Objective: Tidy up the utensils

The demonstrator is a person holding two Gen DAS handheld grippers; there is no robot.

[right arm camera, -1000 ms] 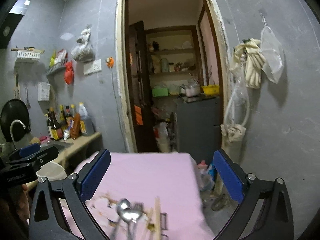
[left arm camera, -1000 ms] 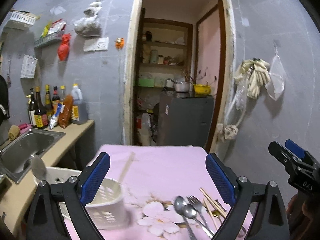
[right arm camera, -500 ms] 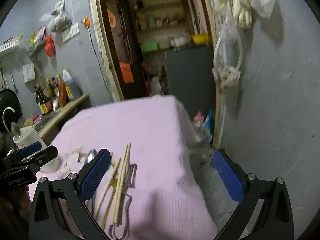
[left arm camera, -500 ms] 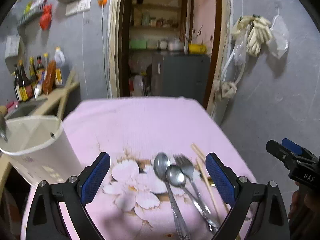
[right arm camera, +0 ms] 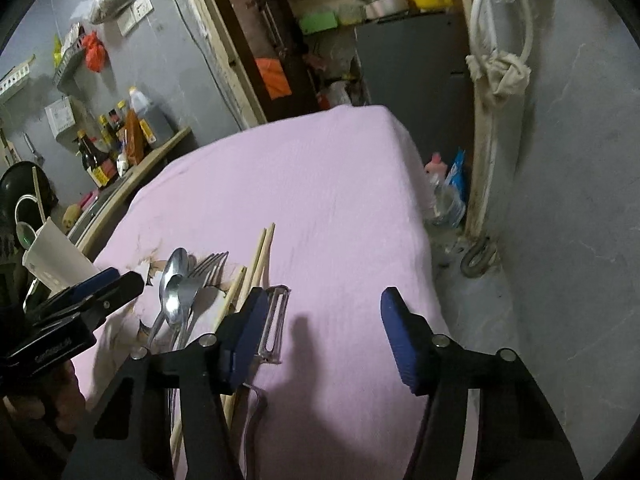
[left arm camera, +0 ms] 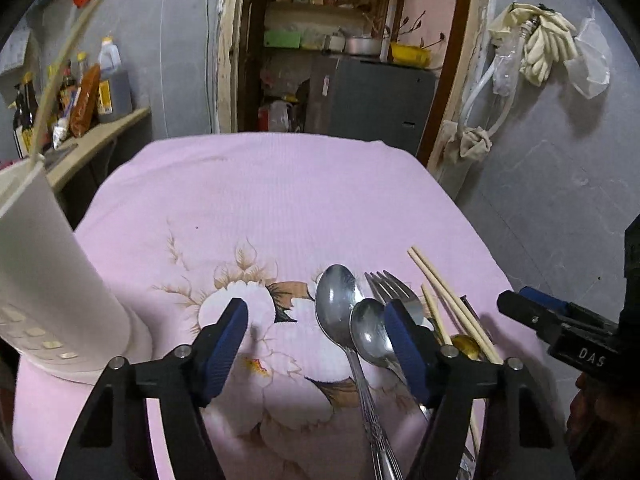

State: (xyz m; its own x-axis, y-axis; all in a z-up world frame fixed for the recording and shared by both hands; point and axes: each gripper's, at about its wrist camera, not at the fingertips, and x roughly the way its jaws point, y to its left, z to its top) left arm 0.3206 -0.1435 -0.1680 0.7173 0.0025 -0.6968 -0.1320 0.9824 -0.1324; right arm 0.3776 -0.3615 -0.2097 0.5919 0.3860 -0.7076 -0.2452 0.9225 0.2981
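Since the steel spoons (left arm camera: 344, 312), fork (left arm camera: 394, 286) and pale wooden chopsticks (left arm camera: 448, 288) lie bunched at five o'clock on the pink-clothed desk (left arm camera: 280, 200), handles toward the person, heads toward twelve, both tools hover near: the left tool (left arm camera: 316, 344) and right tool (right arm camera: 320, 332), jaws just narrowed, grip nothing. The white plastic holder (left arm camera: 44, 280) waits at nine o'clock.
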